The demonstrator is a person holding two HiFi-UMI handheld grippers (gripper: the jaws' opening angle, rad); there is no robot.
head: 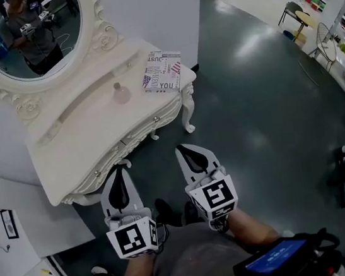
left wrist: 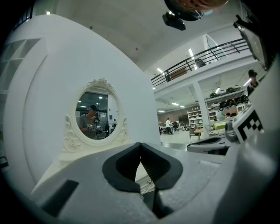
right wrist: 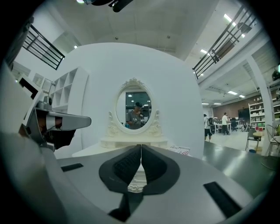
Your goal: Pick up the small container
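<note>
The small pale-pink container point(head: 121, 94), rounded in the body and narrowed to a short neck at the top, is shown in the head view only. It stands upright on the white ornate desk point(head: 71, 142), in front of the oval white-framed mirror point(head: 33, 32) and just beside the flat printed booklet with a flag pattern point(head: 162, 71), without touching it.

The head view also shows both tools from above, held side by side over the dark glossy floor point(head: 261, 90) in front of the desk and well apart from the container. The left tool point(head: 119, 172) and the right tool point(head: 185, 151) each carry a cube with square markers at the rear.

The state of the jaws is read from the gripper views. In the left gripper view the left tool point(left wrist: 140, 144) is closed, pad against pad, with nothing between the pads. In the right gripper view the right tool point(right wrist: 141, 146) is likewise closed and empty.

A corner of the booklet point(right wrist: 180, 150) appears in the right gripper view but not in the left gripper view. The mirror point(left wrist: 97, 116) is seen in both gripper views, with a person holding tools reflected in it.
</note>
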